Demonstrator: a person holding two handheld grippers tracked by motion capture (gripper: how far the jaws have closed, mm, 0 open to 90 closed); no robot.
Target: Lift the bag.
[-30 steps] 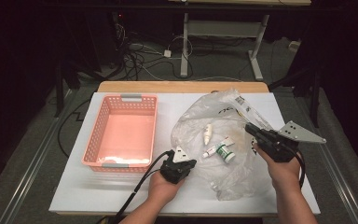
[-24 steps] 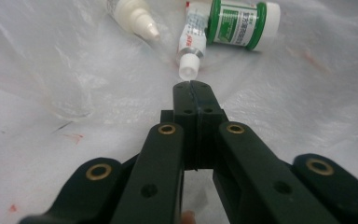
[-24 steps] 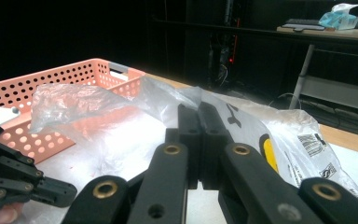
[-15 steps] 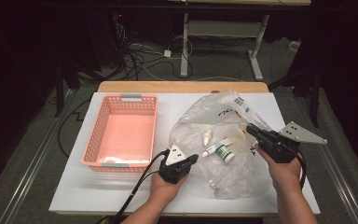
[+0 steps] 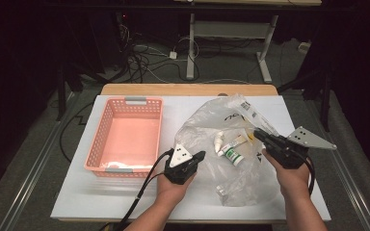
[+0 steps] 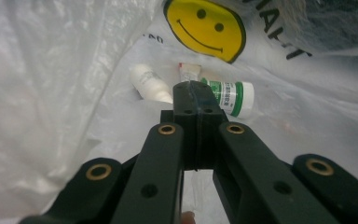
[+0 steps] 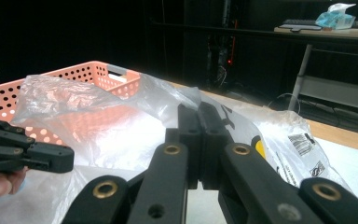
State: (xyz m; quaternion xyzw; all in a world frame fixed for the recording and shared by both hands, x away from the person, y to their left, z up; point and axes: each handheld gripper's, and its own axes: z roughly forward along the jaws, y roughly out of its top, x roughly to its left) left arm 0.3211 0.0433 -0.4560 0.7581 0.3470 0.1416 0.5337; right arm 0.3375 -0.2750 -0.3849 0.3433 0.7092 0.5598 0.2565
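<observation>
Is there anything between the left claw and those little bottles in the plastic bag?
Yes, the clear plastic bag itself. The white bottle and the green-labelled bottle lie inside it, just beyond the shut left claw, which seems to pinch the film.

Crinkled glossy clear plastic bag (image 5: 221, 139); perforated matt pink plastic basket (image 5: 125, 139).

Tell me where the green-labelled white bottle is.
In the high view the green-labelled bottle lies inside the clear plastic bag right of the pink basket, between the two tongs, beside a small white bottle.
</observation>
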